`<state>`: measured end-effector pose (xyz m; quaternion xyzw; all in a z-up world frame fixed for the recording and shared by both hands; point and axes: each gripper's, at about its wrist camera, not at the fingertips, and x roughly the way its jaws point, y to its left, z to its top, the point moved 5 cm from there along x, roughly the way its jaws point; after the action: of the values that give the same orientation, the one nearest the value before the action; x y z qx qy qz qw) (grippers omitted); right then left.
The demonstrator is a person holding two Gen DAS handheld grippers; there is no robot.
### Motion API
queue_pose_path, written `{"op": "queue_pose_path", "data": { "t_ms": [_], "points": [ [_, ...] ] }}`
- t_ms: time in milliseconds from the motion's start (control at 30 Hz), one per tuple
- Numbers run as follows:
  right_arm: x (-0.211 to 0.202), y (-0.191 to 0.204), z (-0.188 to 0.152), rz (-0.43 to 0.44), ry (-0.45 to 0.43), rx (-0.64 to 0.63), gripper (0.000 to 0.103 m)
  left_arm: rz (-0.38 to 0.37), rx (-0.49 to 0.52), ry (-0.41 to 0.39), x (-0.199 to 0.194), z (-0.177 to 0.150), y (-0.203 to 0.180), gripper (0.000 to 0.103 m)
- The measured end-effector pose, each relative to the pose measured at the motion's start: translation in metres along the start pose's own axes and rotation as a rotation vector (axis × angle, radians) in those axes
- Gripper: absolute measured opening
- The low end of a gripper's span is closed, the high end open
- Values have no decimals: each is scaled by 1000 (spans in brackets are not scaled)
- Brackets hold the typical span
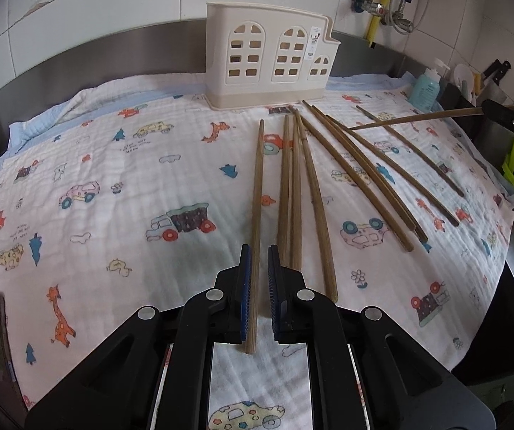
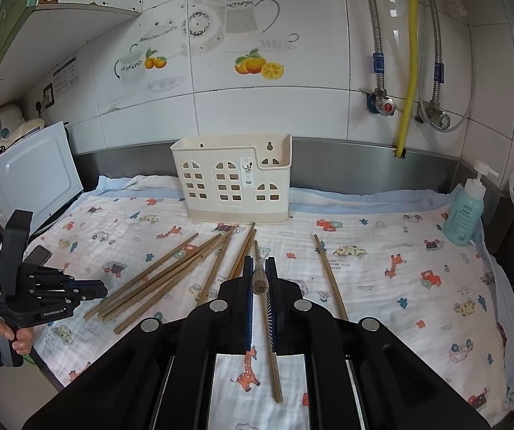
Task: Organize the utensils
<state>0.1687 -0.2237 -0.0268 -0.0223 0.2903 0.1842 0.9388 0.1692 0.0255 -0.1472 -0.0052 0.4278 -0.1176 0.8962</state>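
My right claw [image 2: 260,268] pinching one chopstick [image 2: 269,329], my left claw [image 1: 258,254] nearly closed around another chopstick [image 1: 257,193], cream holder [image 2: 233,186] behind, more chopsticks [image 1: 360,175] lying on the counter cloth [image 1: 113,179]

Left wrist view: sits just behind its own black gripper [image 1: 259,261], looks steeply down and forward across the white cartoon-print cloth [image 1: 113,186] toward the cream plastic utensil holder with arched window cut-outs [image 1: 269,57] at the tiled wall. Close to the cloth; the loose brown wooden chopsticks [image 1: 314,186] fill mid-frame.

Right wrist view: behind the other black gripper [image 2: 259,272], shallower tilt, more wall showing, the holder seen from its other side.

Shared: cloth, holder, chopsticks, teal pump bottle [image 2: 466,211], yellow pipe [image 2: 409,57]. Each view catches the opposite gripper at its edge.
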Motion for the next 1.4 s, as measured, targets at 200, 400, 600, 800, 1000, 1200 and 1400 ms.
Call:
{"op": "queue_pose_path", "data": {
  "t_ms": [200,400,600,800,1000,1200,1400],
  "points": [
    [1,-1,-1,3,4,2,7,-13,-12,22,9,-3,1,10],
    [2,0,-3,4,6,4,7,5,-8,38,16,-6,3,37],
    [4,-2,-4,3,11,11,7,4,14,38,16,-7,2,35],
    [4,-2,-4,3,11,12,7,7,45,43,15,-7,2,18],
    [4,-2,-4,3,12,10,7,6,67,99,17,-5,0,13],
    [5,-2,-5,5,15,17,7,43,109,159,22,-1,-4,9],
    [5,-3,-4,6,11,20,7,44,89,136,16,6,-3,5]
  ]
}}
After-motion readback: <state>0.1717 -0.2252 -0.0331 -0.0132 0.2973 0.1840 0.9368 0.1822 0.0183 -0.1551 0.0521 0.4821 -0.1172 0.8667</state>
